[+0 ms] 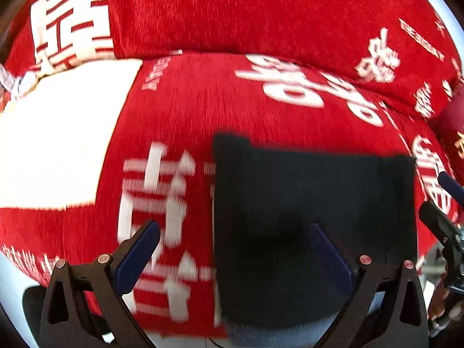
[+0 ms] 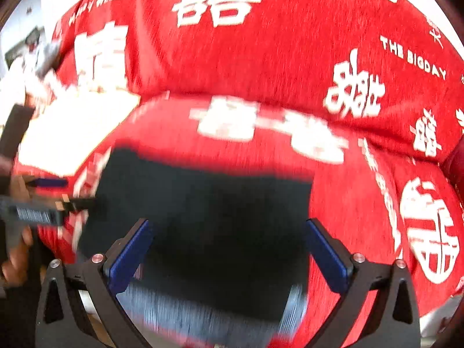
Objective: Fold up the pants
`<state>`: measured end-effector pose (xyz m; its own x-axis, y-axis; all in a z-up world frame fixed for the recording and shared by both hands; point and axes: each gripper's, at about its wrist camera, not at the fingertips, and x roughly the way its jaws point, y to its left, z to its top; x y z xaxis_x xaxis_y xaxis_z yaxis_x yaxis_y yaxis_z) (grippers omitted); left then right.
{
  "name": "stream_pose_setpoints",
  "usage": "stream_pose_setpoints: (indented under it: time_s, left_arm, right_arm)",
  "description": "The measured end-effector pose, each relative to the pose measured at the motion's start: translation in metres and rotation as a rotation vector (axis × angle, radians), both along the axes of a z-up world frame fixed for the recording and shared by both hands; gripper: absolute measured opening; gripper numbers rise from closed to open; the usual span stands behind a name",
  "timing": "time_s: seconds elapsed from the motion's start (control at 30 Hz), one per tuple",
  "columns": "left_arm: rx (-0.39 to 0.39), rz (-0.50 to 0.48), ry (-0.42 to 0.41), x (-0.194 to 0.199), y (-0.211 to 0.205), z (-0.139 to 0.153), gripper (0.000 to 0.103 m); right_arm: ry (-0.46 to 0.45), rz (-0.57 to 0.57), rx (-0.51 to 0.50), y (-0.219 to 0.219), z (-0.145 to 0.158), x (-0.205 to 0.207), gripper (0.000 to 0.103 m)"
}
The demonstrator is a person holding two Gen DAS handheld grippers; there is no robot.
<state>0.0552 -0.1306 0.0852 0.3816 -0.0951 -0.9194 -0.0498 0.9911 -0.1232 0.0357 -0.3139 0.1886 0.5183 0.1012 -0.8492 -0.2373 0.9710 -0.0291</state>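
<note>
Left gripper (image 1: 235,232): jaws spread wide, nothing between the blue pads (image 1: 136,258). Left finger over red cloth, right finger over dark fabric. Hovering, not visibly touching; contact cannot be told through the blur.

Right gripper (image 2: 229,230): likewise spread wide, holding nothing. Both blue-padded fingers (image 2: 326,253) framed against the dark fabric below.

Pants (image 1: 313,203): black, folded into a compact rectangular block, flat on the seat of a sofa. Far edge straight, left corner standing slightly higher than the rest. Near edge overhanging or meeting a strip of blue-grey ribbed material at bottom of frame; what that strip is cannot be told. Same block in right wrist view (image 2: 208,217), centred under the gripper.

Red sofa cover (image 1: 232,101): plush, printed with white characters and small white lettering, "THE BIGDAY" (image 2: 411,58) legible on the backrest. Seat cushion and backrest meeting in a curved seam beyond the pants.

White panel (image 1: 58,136): large pale patch on the seat, left of the pants and well apart from them.

Other gripper's black frame and a hand (image 1: 443,298) at far right edge of left view; left gripper's body and a hand (image 2: 17,258) at left edge of right view.

No containers seen in either view. Heavy motion blur in both.
</note>
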Motion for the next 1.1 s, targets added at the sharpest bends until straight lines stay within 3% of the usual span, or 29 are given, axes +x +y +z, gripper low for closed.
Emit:
stream_pose_setpoints:
  time_s: [0.03,0.17,0.2,0.33,0.4,0.47,0.53,0.6,0.63,0.73,0.83,0.93,1.0,1.1]
  left_arm:
    - [0.018,0.015,0.017,0.010,-0.002,-0.004,0.103]
    - [0.065,0.025,0.110,0.039,-0.012,-0.035,0.103]
    - [0.047,0.028,0.104,0.040,-0.011,-0.037,0.103]
    - [0.013,0.032,0.094,0.030,-0.002,-0.021,0.103]
    - [-0.037,0.014,0.058,0.011,0.000,-0.009,0.103]
    - [-0.058,-0.030,0.040,-0.013,-0.003,-0.007,0.103]
    - [0.008,-0.091,0.071,-0.032,-0.015,-0.024,0.103]
    - [-0.019,-0.109,0.027,-0.046,-0.017,-0.031,0.103]
    - [-0.034,-0.104,0.034,-0.048,-0.015,-0.028,0.103]
    - [-0.117,-0.121,0.012,-0.052,-0.002,-0.009,0.103]
    - [-0.128,-0.141,-0.035,-0.054,0.010,0.001,0.103]
    - [-0.184,-0.125,0.040,-0.041,0.018,-0.016,0.103]
    - [-0.219,-0.136,0.079,-0.029,0.013,-0.027,0.103]
    - [-0.206,-0.208,0.082,-0.028,-0.006,-0.031,0.103]
  right_arm:
    - [0.018,-0.003,-0.002,0.001,-0.006,0.011,0.103]
    - [0.281,-0.089,0.018,-0.010,-0.068,0.057,0.103]
    - [0.291,-0.108,-0.015,-0.012,-0.078,0.059,0.103]
    - [0.229,-0.117,-0.006,-0.017,-0.057,0.041,0.103]
    - [0.172,-0.089,0.050,-0.020,-0.036,0.017,0.103]
    - [0.148,-0.057,0.037,-0.018,-0.029,-0.014,0.103]
    - [0.174,-0.034,-0.005,-0.013,-0.041,-0.036,0.103]
    - [0.228,-0.020,-0.098,-0.011,-0.065,-0.050,0.103]
    - [0.195,-0.006,-0.115,-0.011,-0.064,-0.058,0.103]
    - [0.164,-0.047,-0.040,-0.029,-0.039,-0.066,0.103]
    - [0.070,-0.108,0.040,-0.072,-0.013,-0.066,0.103]
    - [0.116,-0.176,0.118,-0.108,-0.023,-0.050,0.103]
    - [0.199,-0.182,0.239,-0.121,-0.041,-0.033,0.103]
    - [0.261,-0.157,0.290,-0.118,-0.060,-0.019,0.103]
